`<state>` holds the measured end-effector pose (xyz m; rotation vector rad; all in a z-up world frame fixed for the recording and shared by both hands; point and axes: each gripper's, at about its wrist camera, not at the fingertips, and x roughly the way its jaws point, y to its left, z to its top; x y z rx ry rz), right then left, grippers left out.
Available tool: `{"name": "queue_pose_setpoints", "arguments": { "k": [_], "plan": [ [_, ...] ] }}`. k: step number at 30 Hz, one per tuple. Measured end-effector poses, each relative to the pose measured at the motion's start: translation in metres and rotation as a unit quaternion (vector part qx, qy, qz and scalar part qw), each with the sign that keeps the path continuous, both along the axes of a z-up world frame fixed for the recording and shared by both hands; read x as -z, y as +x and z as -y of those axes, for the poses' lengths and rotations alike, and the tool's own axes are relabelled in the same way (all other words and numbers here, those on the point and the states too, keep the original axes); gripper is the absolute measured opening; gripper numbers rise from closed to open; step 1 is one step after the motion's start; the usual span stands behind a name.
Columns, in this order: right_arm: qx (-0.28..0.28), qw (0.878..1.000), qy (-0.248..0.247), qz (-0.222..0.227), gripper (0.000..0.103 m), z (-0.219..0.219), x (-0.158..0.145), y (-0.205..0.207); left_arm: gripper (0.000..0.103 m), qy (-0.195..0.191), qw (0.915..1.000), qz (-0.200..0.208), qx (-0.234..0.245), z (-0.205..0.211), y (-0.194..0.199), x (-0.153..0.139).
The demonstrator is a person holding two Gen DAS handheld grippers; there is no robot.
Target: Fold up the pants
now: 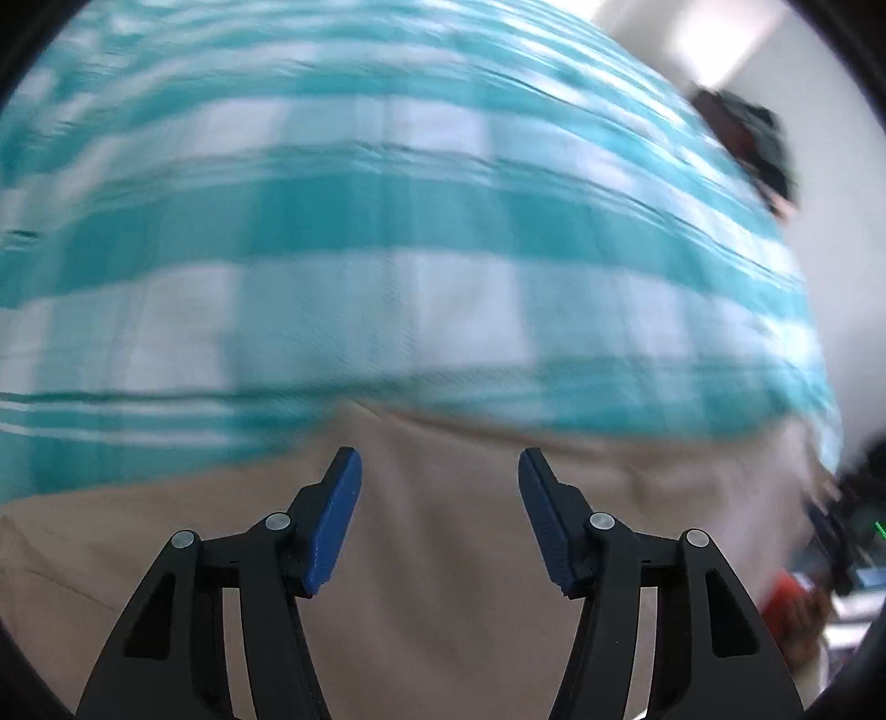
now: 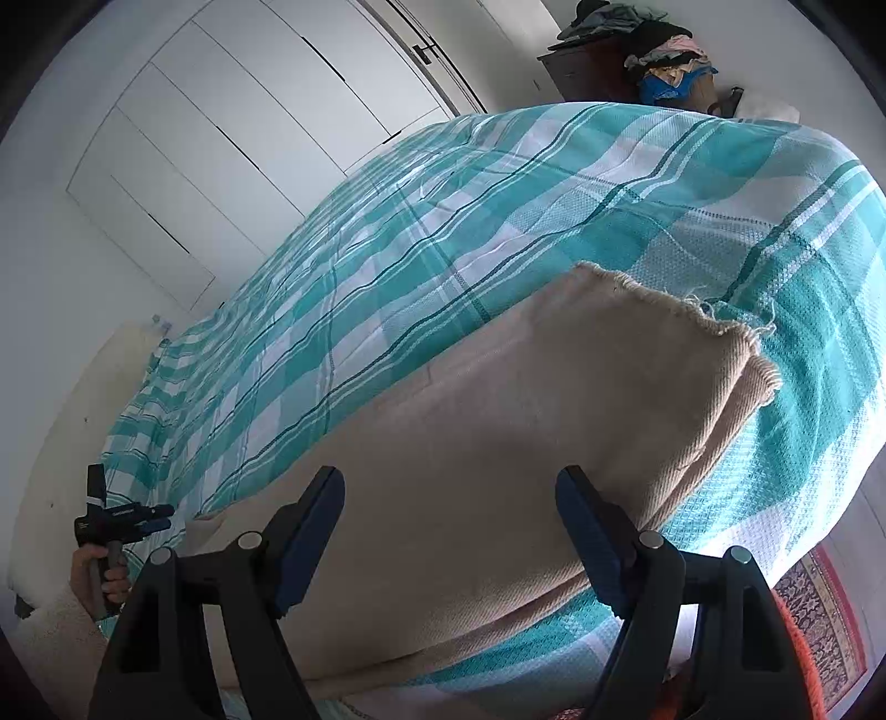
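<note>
Both fingers spread wide above beige pants [image 2: 498, 443], gripping nothing.

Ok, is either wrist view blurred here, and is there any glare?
Left wrist view: heavy motion blur smears the checked bedspread and beige pants; only the left gripper is sharp. Right wrist view: crisp, the pants' frayed hem readable, strong fisheye bending, mild bright glare behind the right gripper.

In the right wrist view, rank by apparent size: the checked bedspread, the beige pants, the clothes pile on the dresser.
1. Checked bedspread, largest.
2. Beige pants, though nearness to the camera inflates them.
3. Clothes pile, smallest, but it sits far off, so its true size is unsure.
</note>
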<state>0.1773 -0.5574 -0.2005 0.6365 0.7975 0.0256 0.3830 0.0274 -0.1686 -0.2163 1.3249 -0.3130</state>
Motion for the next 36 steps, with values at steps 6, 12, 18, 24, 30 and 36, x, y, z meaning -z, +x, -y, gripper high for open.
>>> {"name": "queue_pose_setpoints", "arguments": {
  "k": [6, 12, 18, 24, 30, 36],
  "plan": [
    [0.002, 1.0, 0.007, -0.002, 0.078, 0.0, 0.002, 0.002, 0.042, 0.058, 0.9972, 0.007, 0.046, 0.048, 0.005, 0.039],
    [0.004, 1.0, 0.005, -0.006, 0.078, -0.001, 0.003, 0.001, 0.048, 0.043, 0.9858, 0.043, -0.156, 0.014, 0.026, 0.021],
    [0.014, 1.0, 0.013, 0.003, 0.078, 0.002, 0.003, -0.001, 0.075, 0.001, 0.9959, 0.078, 0.045, 0.062, -0.036, -0.027],
    [0.01, 1.0, 0.014, 0.003, 0.078, -0.001, 0.003, -0.001, 0.074, 0.161, 0.957, 0.105, 0.217, 0.154, -0.092, 0.015],
    [0.012, 1.0, 0.016, 0.0, 0.078, -0.003, 0.005, -0.001, 0.074, 0.211, 0.9733, 0.091, -0.012, 0.118, -0.018, 0.026],
    [0.007, 1.0, 0.017, 0.005, 0.078, 0.0, 0.004, -0.003, 0.078, 0.137, 0.9841, 0.102, 0.049, 0.109, -0.048, -0.019]
  ]
}}
